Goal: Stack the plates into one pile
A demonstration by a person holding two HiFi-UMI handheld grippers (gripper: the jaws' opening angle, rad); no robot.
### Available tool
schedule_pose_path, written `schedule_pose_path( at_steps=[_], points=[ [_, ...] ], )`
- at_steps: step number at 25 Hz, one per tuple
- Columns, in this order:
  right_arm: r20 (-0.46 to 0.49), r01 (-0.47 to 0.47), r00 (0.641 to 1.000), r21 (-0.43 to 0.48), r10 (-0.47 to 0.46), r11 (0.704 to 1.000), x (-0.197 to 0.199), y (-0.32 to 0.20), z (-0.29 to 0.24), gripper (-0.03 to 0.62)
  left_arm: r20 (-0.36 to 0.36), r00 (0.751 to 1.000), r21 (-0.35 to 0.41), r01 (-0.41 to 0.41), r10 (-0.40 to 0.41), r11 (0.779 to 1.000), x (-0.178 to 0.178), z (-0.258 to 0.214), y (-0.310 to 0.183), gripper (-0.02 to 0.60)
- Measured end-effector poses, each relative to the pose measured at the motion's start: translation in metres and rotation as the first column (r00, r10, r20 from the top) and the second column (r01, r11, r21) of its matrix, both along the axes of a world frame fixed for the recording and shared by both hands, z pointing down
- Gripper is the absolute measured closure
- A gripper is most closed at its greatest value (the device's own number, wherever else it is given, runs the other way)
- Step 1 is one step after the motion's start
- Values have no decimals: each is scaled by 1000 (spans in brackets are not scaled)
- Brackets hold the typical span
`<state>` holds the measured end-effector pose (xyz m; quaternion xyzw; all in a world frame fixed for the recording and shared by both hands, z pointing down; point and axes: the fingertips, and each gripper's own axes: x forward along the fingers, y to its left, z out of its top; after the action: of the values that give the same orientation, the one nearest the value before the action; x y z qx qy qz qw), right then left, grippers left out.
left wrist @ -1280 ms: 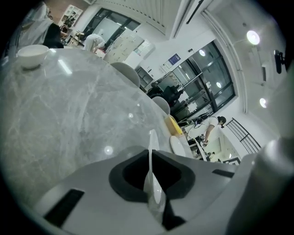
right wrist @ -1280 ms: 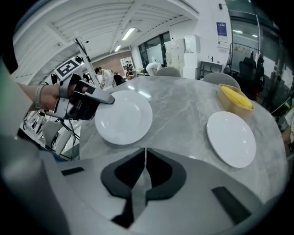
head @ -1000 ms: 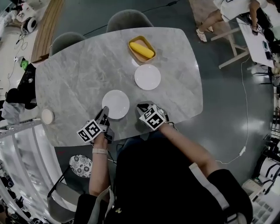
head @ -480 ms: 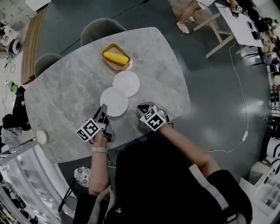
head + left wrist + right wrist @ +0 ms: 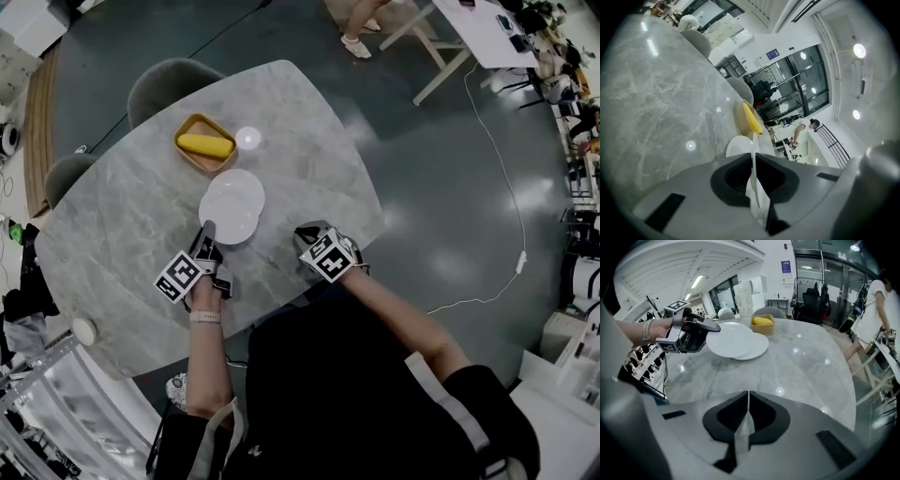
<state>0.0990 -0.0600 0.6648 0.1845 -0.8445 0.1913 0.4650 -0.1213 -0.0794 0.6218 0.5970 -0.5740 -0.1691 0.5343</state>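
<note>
Reflecting lamps [image 5: 859, 50], grey marble table [image 5: 309, 159], plate [image 5: 225, 221] overlapping plate [image 5: 247, 181], grey chairs [image 5: 172, 81], dark floor [image 5: 441, 169]

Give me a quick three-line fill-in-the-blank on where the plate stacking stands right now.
The left gripper is shut on the nearer plate at its ____.
Seen from above, that plate partly overlaps the second plate, which lies near a tray holding something ____.
The right gripper has its jaws ____, with nothing between them.
Missing words: rim; yellow; shut.
</note>
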Motion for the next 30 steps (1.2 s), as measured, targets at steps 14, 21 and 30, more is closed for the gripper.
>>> schedule_pose_path(
  at_steps=[14,21,30],
  points=[
    [-31,-63,998,-7,62,998,48,-22,8,573,137,990,-41,-34,39,999,7,19,-39,558],
    [-37,-82,996,-12,81,997,56,-28,8,573,332,937,-118,-75,111,990,0,30,-47,537],
    [-38,-97,995,-21,96,995,57,-31,9,574,587,762,-220,-175,274,960,3,33,-57,476]
  ],
)
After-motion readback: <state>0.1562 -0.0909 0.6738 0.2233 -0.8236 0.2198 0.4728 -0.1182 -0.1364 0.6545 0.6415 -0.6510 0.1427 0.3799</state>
